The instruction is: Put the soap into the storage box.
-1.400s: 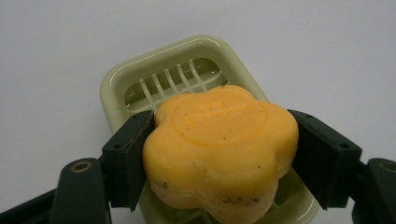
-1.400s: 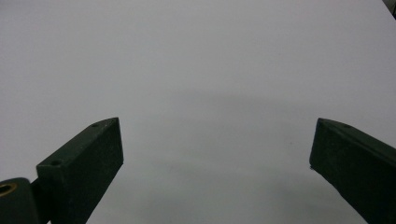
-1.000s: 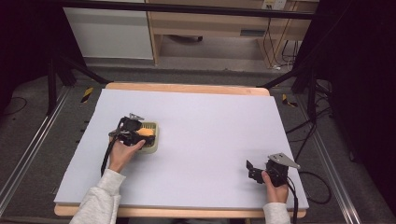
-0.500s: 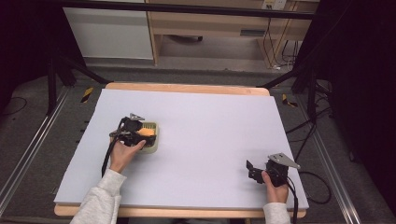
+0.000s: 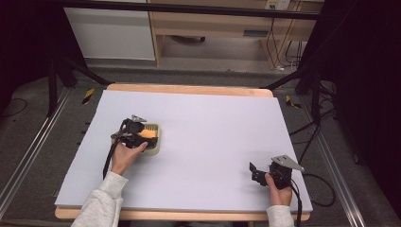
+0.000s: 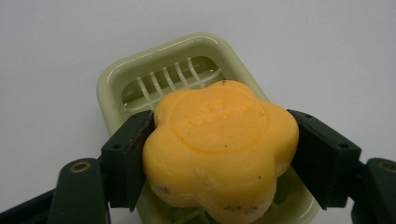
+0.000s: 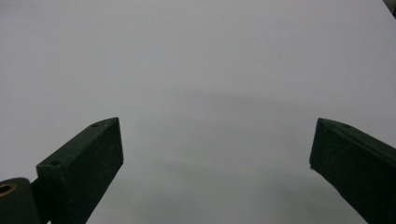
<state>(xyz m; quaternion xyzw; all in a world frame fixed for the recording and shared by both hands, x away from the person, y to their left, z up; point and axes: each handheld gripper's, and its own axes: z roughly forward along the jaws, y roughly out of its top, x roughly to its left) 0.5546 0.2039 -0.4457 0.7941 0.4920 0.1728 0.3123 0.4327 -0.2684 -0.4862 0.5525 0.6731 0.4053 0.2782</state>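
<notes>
Left of centre in the high view, nothing has shifted: our left claw (image 6: 219, 154) keeps clamping the orange soap (image 6: 219, 147) over the green soap dish (image 6: 140, 79), while our right claw (image 7: 217, 163) stays wide and empty above the counter (image 5: 213, 123), so the placing remains unfinished.

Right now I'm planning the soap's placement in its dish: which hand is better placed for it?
Left. The left gripper already clamps the orange soap over the green dish; the right gripper sits open, far across the table.

A pale lilac-grey sheet (image 5: 213, 137) is spread over the wooden table (image 5: 189, 88), whose edge is seen at twelve o'clock. Behind it, a white cabinet (image 5: 111, 33) is placed at eleven o'clock, a wooden shelf unit (image 5: 213, 28) at twelve, and cables (image 5: 279, 47) are hung at one o'clock.
</notes>
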